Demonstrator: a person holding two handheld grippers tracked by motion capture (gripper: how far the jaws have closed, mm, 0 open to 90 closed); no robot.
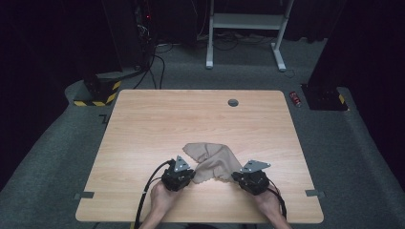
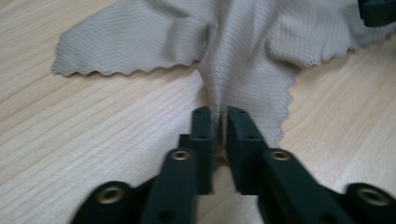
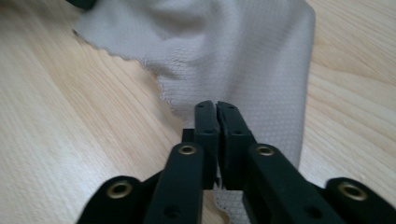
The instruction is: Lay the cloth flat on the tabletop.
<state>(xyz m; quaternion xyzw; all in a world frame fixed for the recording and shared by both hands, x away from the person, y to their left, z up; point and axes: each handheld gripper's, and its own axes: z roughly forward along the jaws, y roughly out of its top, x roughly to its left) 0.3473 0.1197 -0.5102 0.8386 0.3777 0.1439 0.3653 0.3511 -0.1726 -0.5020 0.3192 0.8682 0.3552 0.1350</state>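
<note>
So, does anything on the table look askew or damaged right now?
Only the beige cloth: it lies crumpled near the front edge of the table, bunched into a ridge, not flat. The left gripper and the right gripper each pinch a fold of it. No tear or spill shows.
</note>
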